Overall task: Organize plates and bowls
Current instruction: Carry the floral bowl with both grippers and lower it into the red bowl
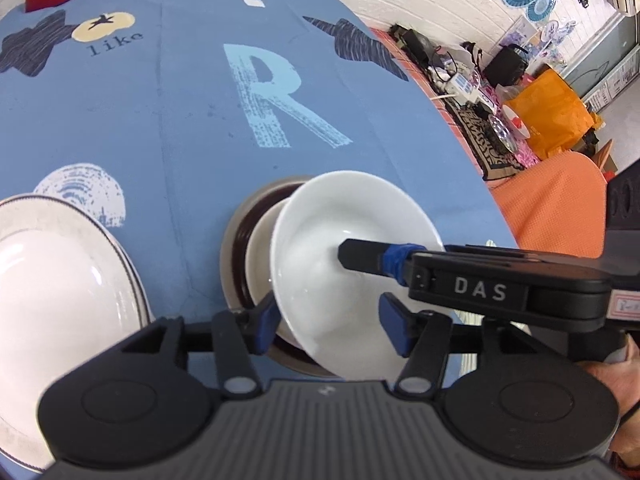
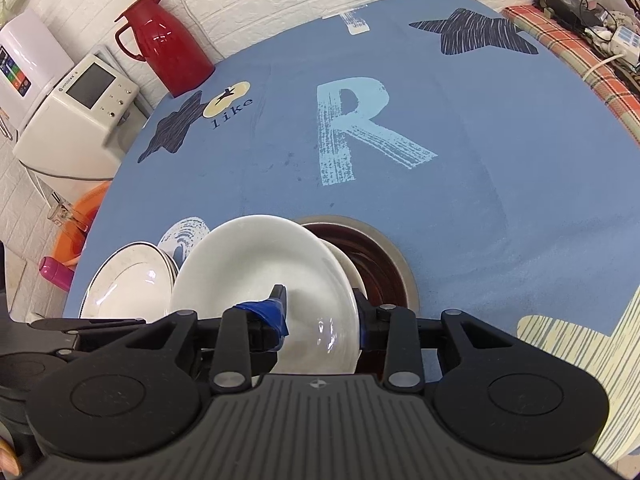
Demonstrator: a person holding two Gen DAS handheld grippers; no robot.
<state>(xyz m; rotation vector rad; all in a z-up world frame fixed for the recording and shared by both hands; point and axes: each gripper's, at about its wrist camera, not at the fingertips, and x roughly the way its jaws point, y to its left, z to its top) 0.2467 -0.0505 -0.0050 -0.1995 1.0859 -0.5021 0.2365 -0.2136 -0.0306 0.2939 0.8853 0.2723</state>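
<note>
On the worktop (image 2: 520, 168) draped in a blue printed cloth, a black-rimmed white ceramic plate (image 2: 128, 284) lies left of the glossy white ceramic bowl (image 2: 256, 272). The left gripper (image 1: 328, 320) stands open, its blue pads either side of the bowl's near rim without pressing it. The bowl tilts over a cream bowl (image 1: 258, 252) nested in a dark brown bowl (image 2: 376, 264). The right gripper (image 2: 320, 308) clamps the white bowl's right rim, one finger inside, one outside.
</note>
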